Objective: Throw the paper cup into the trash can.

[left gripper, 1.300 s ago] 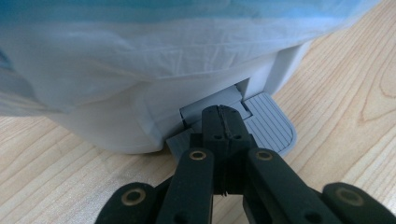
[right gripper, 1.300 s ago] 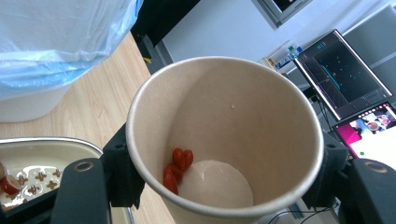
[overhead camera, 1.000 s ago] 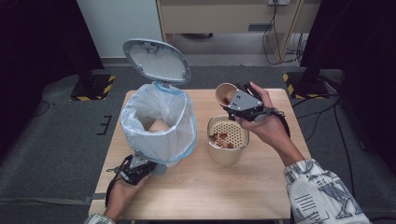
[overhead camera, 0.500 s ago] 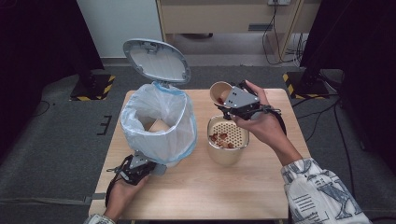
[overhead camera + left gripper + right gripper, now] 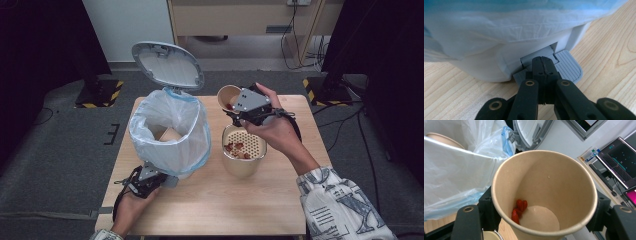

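A small pedal bin [image 5: 170,131] lined with a white-and-blue bag stands on the table's left half, its grey lid [image 5: 167,64] tipped up. A paper cup lies inside the bag [image 5: 170,134]. My left gripper [image 5: 152,176] is shut, its tips pressing the grey pedal [image 5: 567,66] at the bin's base. My right gripper [image 5: 240,107] is shut on a tan paper cup [image 5: 228,96], held tilted above a strainer cup [image 5: 243,150]. In the right gripper view the paper cup [image 5: 544,195] holds a few red bits [image 5: 519,208] stuck near its bottom.
The strainer cup's perforated insert holds reddish-brown scraps [image 5: 235,147]. The wooden table [image 5: 280,210] has bare room at its front and right. Black stands with hazard-striped bases [image 5: 320,82] flank the table's far side. Monitors [image 5: 619,157] appear behind the cup.
My right gripper has carried the paper cup leftward and a little away from me, off the strainer cup toward the bin. The left gripper stays on the pedal.
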A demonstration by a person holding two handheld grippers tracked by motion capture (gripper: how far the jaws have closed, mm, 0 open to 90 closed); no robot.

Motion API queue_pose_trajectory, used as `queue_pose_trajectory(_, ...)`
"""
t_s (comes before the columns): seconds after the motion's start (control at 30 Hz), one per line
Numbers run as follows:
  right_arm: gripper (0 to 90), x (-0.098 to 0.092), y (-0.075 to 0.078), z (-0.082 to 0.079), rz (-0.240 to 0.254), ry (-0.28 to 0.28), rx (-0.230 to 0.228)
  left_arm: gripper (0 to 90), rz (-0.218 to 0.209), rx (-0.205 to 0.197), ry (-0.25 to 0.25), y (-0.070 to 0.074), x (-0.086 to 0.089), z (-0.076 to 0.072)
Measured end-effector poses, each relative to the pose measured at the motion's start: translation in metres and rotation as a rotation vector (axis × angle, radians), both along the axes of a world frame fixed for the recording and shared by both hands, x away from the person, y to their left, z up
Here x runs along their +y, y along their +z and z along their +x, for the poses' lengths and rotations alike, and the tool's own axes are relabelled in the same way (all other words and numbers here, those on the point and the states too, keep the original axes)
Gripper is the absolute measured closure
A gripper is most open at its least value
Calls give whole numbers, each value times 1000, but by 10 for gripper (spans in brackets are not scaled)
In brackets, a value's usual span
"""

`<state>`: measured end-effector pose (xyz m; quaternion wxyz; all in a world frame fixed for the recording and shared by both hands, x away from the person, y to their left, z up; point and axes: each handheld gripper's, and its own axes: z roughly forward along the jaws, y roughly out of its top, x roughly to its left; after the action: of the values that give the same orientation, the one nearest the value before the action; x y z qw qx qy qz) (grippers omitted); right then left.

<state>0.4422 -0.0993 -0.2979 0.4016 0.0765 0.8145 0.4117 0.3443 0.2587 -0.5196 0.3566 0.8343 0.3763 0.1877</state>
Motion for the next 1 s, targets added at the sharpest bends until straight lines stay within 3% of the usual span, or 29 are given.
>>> queue_pose_trajectory(1.0, 302, 26, 22, 0, 32, 47, 54, 900, -4, -1, 4, 0, -1, 0)
